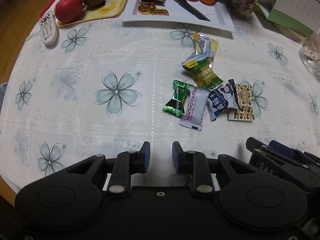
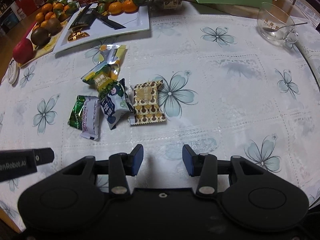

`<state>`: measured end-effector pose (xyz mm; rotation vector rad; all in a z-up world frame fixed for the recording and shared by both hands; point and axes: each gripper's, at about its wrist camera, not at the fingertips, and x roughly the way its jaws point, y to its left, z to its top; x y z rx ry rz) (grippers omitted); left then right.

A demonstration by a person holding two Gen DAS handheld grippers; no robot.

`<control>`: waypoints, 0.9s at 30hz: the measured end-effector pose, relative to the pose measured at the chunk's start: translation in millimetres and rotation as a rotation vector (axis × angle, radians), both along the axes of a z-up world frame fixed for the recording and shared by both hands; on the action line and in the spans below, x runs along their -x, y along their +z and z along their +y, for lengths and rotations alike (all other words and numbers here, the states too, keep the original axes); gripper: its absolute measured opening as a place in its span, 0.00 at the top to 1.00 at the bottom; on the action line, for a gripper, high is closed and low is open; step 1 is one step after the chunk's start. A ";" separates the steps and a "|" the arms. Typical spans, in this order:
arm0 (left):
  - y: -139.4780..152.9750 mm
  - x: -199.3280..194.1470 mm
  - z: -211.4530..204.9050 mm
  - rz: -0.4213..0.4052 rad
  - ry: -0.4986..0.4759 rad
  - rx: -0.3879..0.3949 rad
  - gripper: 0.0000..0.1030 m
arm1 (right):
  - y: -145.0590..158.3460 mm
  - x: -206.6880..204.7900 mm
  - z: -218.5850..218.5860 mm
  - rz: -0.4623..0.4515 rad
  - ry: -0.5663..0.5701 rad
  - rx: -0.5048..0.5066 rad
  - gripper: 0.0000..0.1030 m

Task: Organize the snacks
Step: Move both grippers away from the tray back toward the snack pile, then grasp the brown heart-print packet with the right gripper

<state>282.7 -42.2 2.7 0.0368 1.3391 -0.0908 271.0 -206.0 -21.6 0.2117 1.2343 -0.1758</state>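
hovering above the desk (image 1: 120,46), the left hand-held gripper (image 1: 161,156) has its jaws parted with nothing between them, and the right hand-held gripper (image 2: 163,159) is likewise parted and empty. the loose snacks lie ahead of both: from the left one they sit forward and to its right, from the right one forward and to its left.

the pile is the risk. the green candy (image 1: 176,101) is tucked against the hawthorn strip packet (image 1: 193,108), the blue packet (image 1: 222,102) leans over the tan patterned packet (image 1: 243,105), and the green garlic packet (image 1: 204,74) overlaps the silver-and-yellow packet (image 1: 206,45) beyond it. closing on one edge could drag a neighbour along or pinch two wrappers at once. the foil is slick and puffy, so a shallow pinch could squirt a packet out sideways. the two tools are close together, so reaching for the same side of the pile could knock them.

the cloth is a glossy white plastic cover with pale blue flowers, likely slippery under flat packets. farther ahead stand a white tray (image 1: 220,23) holding a knife (image 1: 188,5), gold coins and mandarins, a yellow fruit tray (image 1: 112,14) with an apple (image 1: 69,8) and kiwis, and a remote (image 1: 48,29). ahead-right of the right tool is a glass cup (image 2: 277,23), seemingly with a spoon in it. the room beyond is dim and cluttered.
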 end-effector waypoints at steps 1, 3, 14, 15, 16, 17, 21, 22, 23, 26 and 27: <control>0.8 -0.3 0.4 -0.004 0.001 -0.003 0.67 | 1.3 -1.6 -1.1 -0.004 -0.007 -0.007 0.56; 2.9 -0.5 2.4 -0.015 -0.001 -0.001 0.67 | 2.5 -5.3 -4.1 -0.007 -0.016 -0.013 0.56; -14.9 -20.3 22.7 0.017 0.049 -0.020 0.67 | -3.9 -26.9 -29.7 -0.027 -0.007 0.071 0.56; -16.1 -23.1 23.9 0.019 0.054 -0.015 0.67 | -4.6 -28.9 -29.2 -0.034 -0.001 0.076 0.57; -16.9 -25.3 24.7 0.023 0.060 -0.009 0.67 | -5.2 -31.4 -27.8 -0.041 0.006 0.079 0.57; -17.6 -27.7 25.3 0.026 0.064 0.000 0.67 | -5.4 -33.8 -25.8 -0.047 0.015 0.076 0.57; -19.1 -36.7 24.8 0.026 0.078 0.021 0.67 | -9.7 -45.0 -14.7 -0.058 0.044 0.048 0.57; -19.8 -38.6 23.8 0.023 0.080 0.021 0.67 | -11.4 -47.8 -12.6 -0.058 0.044 0.047 0.57; -20.4 -39.7 22.4 0.020 0.081 0.018 0.67 | -13.3 -51.0 -10.3 -0.055 0.045 0.045 0.57; -22.0 -41.4 14.6 0.009 0.062 0.004 0.67 | -19.1 -59.2 -0.9 -0.050 0.062 0.052 0.58; -22.6 -41.5 11.1 0.006 0.049 0.001 0.67 | -20.8 -60.6 0.2 -0.048 0.063 0.050 0.58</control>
